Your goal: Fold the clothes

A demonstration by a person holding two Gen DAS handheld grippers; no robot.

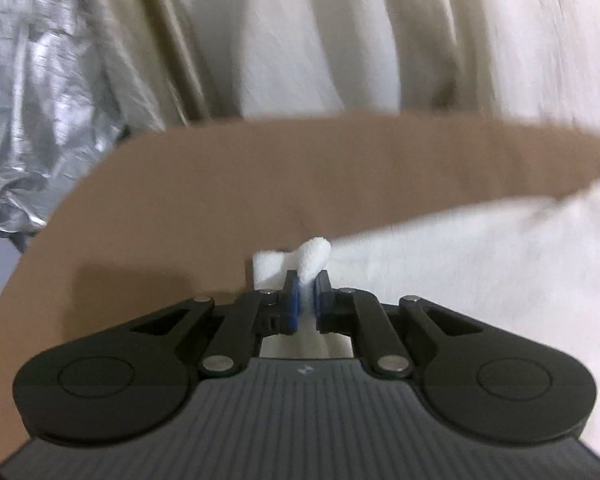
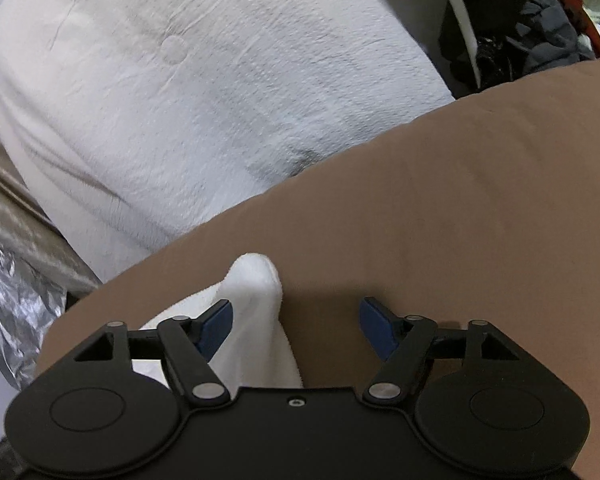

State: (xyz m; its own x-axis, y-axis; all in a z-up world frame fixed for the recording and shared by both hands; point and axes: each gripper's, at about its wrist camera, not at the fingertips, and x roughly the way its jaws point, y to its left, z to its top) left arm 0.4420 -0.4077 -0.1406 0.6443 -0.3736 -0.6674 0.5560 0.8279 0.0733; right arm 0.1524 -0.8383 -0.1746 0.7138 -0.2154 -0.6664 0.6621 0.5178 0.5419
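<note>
The left gripper [image 1: 307, 300] pinches a fold of the white cloth [image 1: 480, 264] on the brown table [image 1: 260, 184], likely to anchor it, while the right gripper [image 2: 296, 326] stands open beside a cloth corner, gripping nothing.

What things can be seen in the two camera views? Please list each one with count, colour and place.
white cloth: one, white, on the brown surface, a fold pinched in the left gripper
brown surface: one, brown, under both grippers
large white fabric: one, white, behind the surface
silver foil: one, silver, far left
dark clothes pile: one, dark mixed colours, top right
left gripper: one, black, jaws shut on the cloth
right gripper: one, black, jaws open, cloth between them
</note>
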